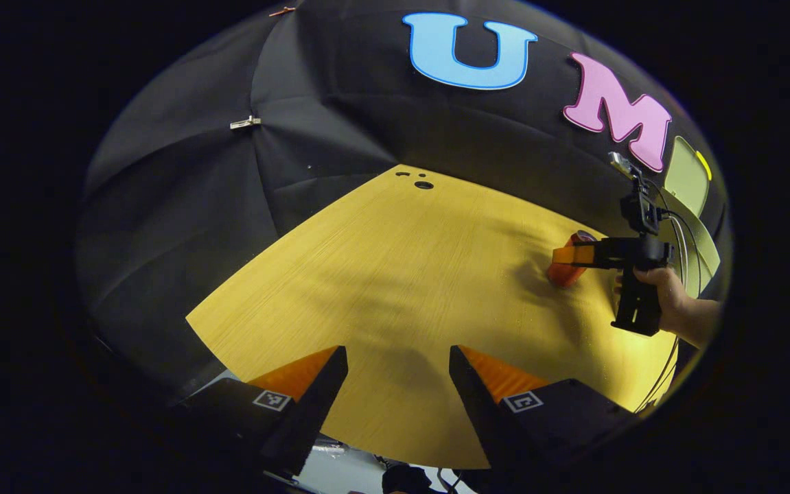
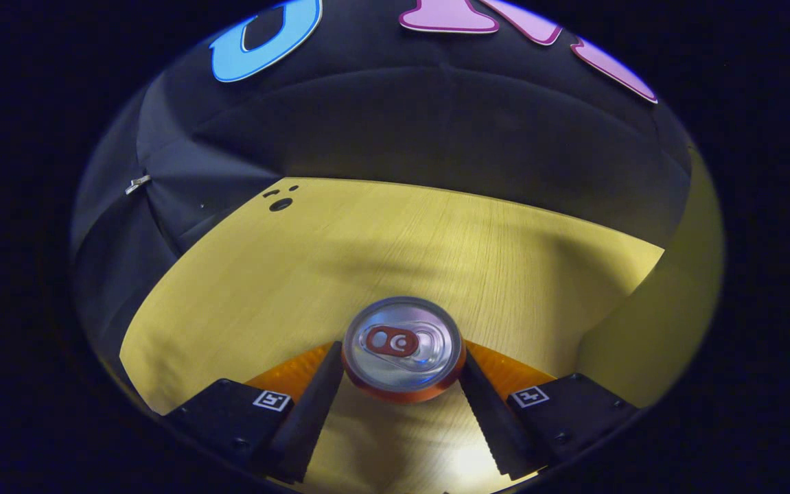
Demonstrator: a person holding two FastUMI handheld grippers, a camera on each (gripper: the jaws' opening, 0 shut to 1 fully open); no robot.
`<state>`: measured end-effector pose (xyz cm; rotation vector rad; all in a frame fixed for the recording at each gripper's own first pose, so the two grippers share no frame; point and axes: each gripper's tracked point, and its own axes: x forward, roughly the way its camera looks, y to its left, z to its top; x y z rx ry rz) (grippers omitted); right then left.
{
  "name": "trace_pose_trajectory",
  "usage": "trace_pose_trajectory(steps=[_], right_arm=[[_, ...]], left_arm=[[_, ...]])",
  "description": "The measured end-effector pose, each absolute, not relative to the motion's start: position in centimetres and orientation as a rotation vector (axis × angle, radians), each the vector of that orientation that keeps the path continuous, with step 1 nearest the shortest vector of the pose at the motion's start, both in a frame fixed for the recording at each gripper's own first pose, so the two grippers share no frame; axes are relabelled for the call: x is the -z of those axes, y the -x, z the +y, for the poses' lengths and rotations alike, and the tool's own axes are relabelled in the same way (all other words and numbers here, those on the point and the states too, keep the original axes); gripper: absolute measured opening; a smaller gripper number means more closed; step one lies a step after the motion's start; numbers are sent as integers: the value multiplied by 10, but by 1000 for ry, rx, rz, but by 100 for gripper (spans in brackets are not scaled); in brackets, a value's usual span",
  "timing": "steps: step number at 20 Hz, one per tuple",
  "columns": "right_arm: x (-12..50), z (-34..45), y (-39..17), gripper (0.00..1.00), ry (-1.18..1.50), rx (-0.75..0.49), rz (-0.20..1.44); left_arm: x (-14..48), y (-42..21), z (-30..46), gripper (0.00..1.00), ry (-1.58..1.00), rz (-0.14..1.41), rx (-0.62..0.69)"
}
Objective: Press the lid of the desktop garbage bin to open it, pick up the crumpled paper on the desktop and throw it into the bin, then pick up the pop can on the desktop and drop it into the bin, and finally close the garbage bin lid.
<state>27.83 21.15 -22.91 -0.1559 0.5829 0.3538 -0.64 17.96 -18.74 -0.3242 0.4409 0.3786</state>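
Observation:
The pop can, orange-red with a silver top and red tab, sits between the fingers of my right gripper, and both fingers press on its sides. In the left gripper view the can leans a little at the far right of the yellow table, held by the right gripper with a hand behind it. Whether the can touches the table I cannot tell. My left gripper stands open over the near table edge, holding nothing. A pale yellow-green bin part rises behind the right gripper.
Small round holes mark the table's far corner. Black cloth walls stand behind and to the left of the table. Cables hang from the right gripper. A pale yellow surface stands close on the right in the right gripper view.

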Motion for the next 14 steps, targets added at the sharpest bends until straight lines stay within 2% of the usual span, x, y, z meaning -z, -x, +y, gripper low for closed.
trace_pose_trajectory(steps=[2, 4, 10, 11, 14], right_arm=[[233, 210, -283, 99, 164, -339, 575], [230, 212, -281, 83, 163, -348, 579], [207, 214, -262, 83, 194, -383, 548], [200, 215, -257, 83, 190, -389, 542], [175, 217, -241, 83, 180, -405, 512]], left_arm=[[185, 7, 177, 96, 328, 438, -373], [187, 7, 174, 96, 326, 438, -368], [185, 8, 167, 96, 316, 424, -340], [184, 7, 167, 99, 315, 418, -335], [178, 5, 167, 96, 307, 393, -316]])
